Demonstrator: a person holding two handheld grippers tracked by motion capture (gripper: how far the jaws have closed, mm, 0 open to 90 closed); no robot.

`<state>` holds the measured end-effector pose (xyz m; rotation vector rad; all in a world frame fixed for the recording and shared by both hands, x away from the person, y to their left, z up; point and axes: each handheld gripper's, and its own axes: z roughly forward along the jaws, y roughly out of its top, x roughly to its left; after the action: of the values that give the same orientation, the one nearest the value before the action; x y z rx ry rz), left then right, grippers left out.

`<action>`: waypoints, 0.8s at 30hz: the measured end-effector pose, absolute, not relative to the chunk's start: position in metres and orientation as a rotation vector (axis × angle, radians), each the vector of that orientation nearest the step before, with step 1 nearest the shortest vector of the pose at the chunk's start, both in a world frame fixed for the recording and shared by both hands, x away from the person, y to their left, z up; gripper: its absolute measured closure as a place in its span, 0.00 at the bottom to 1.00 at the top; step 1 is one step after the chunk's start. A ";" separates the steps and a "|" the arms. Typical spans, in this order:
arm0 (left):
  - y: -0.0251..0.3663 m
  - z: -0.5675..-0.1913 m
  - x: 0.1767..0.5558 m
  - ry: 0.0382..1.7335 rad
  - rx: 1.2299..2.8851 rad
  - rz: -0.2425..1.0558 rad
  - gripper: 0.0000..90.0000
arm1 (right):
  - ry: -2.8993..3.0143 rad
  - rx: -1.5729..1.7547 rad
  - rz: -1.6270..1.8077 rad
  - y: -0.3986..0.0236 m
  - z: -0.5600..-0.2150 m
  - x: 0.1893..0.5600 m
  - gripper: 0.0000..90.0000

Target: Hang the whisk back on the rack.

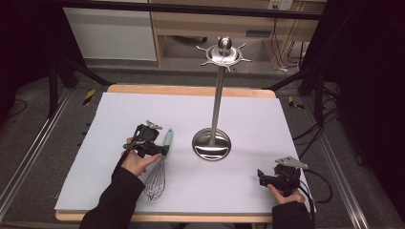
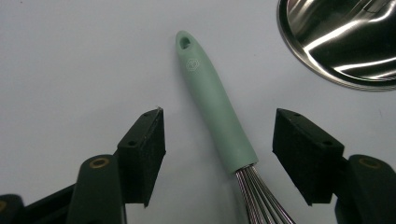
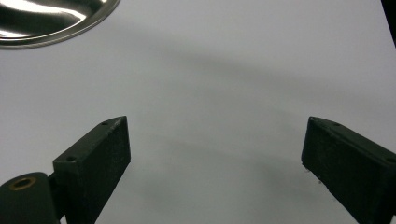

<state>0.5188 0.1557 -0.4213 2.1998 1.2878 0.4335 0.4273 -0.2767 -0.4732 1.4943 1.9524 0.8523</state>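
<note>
whisk [image 2: 217, 116]: mint-green handle with a hanging hole, steel wires, lying flat at centre-left of the white surface [image 1: 267, 129]
left claw [image 2: 219, 149]: spread wide, straddling the handle
right claw [image 3: 215, 163]: spread, lower right

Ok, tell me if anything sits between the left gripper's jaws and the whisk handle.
Nothing visible does. The left gripper is open with its jaws on either side of the whisk's green handle, and bare white table cover shows in both gaps. The stand's shiny base sits off to one side, clear of the jaws.
</note>
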 end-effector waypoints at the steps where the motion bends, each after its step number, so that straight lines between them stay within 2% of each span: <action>1: 0.155 -0.422 0.519 1.293 2.199 0.427 0.40 | 1.954 1.494 0.852 -0.277 -0.473 0.427 0.09; 7: 0.153 -0.427 0.523 1.323 2.209 0.350 0.49 | 1.958 1.490 0.851 -0.276 -0.474 0.427 0.09; 24: 0.148 -0.445 0.533 1.409 2.251 0.232 0.60 | 1.963 1.490 0.844 -0.276 -0.474 0.428 0.09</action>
<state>0.5329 0.1476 -0.4446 2.2506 1.4088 0.2321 0.4279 -0.2758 -0.4739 1.4895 1.9631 0.8442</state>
